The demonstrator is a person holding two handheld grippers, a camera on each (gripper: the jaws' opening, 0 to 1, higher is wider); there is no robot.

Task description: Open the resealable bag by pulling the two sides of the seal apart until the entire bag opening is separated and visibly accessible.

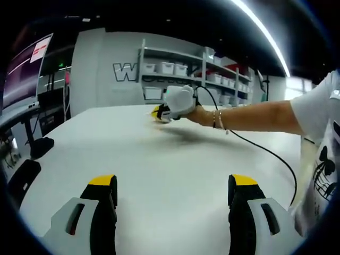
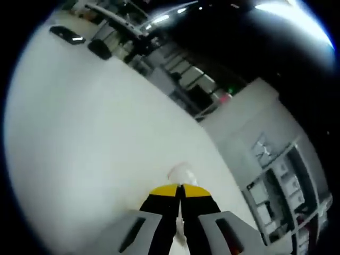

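Left gripper [image 1: 173, 194] jaws wide apart over bare tabletop [image 1: 175, 159], holding nothing. Right gripper [image 2: 179, 192] clamped on bag [image 2: 180, 172], pale edge poking past tips. Left gripper view adds gloved hand [image 1: 180, 101] holding it low near far tabletop edge.

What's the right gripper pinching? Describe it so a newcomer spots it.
Start from the big white table in the right gripper view, then find the right gripper, its yellow-tipped jaws closed together at the bottom. The pale translucent scrap poking out past the tips is it, probably the bag: it is the one thing pinched between the jaws.
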